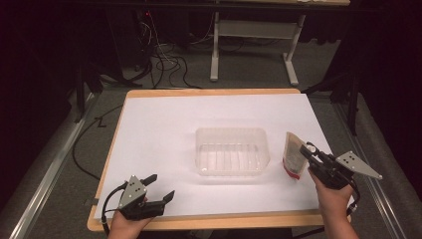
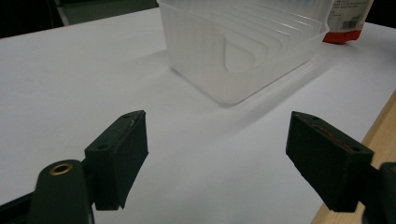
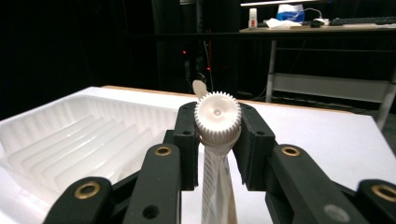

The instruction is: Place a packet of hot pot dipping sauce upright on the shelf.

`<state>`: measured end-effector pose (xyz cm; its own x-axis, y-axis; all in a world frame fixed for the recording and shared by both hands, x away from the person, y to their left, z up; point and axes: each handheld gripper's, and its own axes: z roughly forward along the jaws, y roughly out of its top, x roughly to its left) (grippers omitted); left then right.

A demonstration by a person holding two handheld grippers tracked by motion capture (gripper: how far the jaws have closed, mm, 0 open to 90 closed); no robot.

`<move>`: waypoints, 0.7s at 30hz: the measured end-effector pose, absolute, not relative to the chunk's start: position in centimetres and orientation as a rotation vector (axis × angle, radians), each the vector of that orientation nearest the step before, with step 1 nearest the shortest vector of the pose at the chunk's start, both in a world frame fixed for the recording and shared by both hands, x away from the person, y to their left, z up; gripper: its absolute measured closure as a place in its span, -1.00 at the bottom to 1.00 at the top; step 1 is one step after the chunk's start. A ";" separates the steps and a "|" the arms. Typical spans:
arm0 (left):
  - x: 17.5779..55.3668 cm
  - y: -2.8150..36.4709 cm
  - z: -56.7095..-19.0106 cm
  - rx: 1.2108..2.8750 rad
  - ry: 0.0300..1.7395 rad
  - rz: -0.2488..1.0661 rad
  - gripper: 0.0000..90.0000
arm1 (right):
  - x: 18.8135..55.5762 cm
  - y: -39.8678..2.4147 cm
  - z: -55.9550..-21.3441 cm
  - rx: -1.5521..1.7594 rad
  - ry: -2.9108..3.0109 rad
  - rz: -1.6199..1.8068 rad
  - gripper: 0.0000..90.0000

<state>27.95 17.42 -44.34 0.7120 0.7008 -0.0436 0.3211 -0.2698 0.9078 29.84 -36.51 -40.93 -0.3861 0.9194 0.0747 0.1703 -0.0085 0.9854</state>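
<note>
A white and red spouted pouch (image 1: 293, 154) stands upright on the white table, just right of a clear plastic tray (image 1: 232, 151). My right gripper (image 1: 309, 151) is shut on the pouch's white ribbed cap (image 3: 217, 116), with a black pad on either side of it. The pouch's body (image 3: 215, 189) hangs below the jaws, and the clear plastic tray (image 3: 70, 140) lies to their left. My left gripper (image 1: 161, 186) rests open near the front left edge of the table. Nothing is between its fingers (image 2: 119, 156), and the clear plastic tray (image 2: 243, 51) lies ahead of them with the pouch (image 2: 348, 21) behind.
The white sheet (image 1: 164, 134) covers a wooden table top whose edge (image 1: 209, 221) shows at the front. Beyond the table stand a desk frame (image 1: 254, 50) and loose cables (image 1: 164, 59) on a dark floor.
</note>
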 end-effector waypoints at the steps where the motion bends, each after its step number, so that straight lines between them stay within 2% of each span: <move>1: 28.0 17.3 -44.3 1.867 0.794 0.451 -0.53 | 29.7 -36.6 -40.9 1.148 1.614 1.445 0.63; 12: 28.7 16.5 -44.2 1.870 0.765 0.433 -0.53 | 28.7 -37.1 -41.1 1.163 1.623 1.422 0.59; 15: 28.9 16.1 -44.2 1.867 0.758 0.426 -0.53 | 28.4 -37.0 -41.2 1.162 1.635 1.410 0.47; 19: 29.4 15.4 -44.2 1.875 0.740 0.417 -0.53 | 28.1 -37.0 -41.4 1.177 1.655 1.396 0.13; 21: 29.5 15.2 -44.2 1.878 0.735 0.414 -0.53 | 28.0 -37.0 -41.4 1.180 1.662 1.391 0.10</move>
